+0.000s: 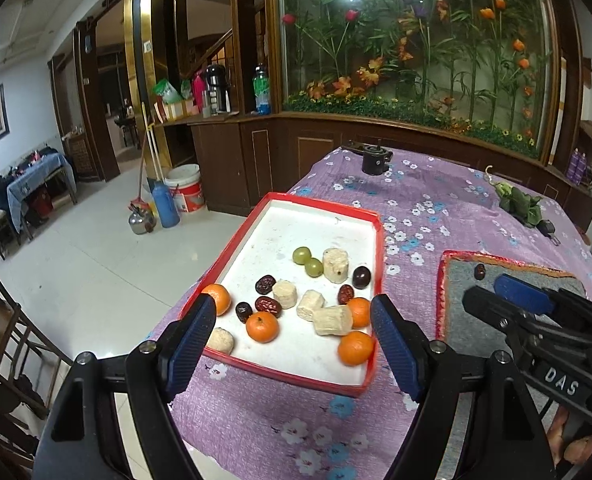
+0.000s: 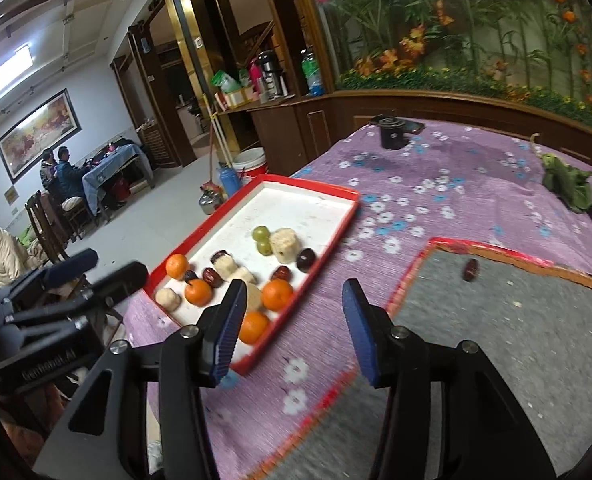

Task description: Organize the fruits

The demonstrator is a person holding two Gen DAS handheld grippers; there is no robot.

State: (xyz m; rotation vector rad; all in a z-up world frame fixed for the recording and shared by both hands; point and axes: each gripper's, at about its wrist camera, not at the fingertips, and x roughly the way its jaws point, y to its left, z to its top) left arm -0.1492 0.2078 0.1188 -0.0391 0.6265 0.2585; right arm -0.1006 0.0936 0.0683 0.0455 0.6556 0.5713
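I hold two sets of tongs over a table draped in a purple cloth [image 1: 436, 200] printed with small white and blue flowers. My left tongs [image 1: 296, 344] stand apart with nothing between them, above the near end of a red-rimmed white tray [image 1: 279, 200]. In the tray lie four oranges [image 1: 261, 326], two green grapes [image 1: 302, 255], several dark red dates [image 1: 267, 304] and pale cut chunks [image 1: 336, 266]. My right tongs [image 2: 293, 328] are also apart and empty, over the cloth between the tray and a grey mat with a red edge [image 2: 536, 320]. One date [image 2: 470, 270] lies alone on the mat. Beyond the table runs dark wood panelling under a glass wall of artificial flowers [image 1: 416, 40]. At far left, people sit at a blue-covered table [image 2: 111, 164] on a white tiled floor.
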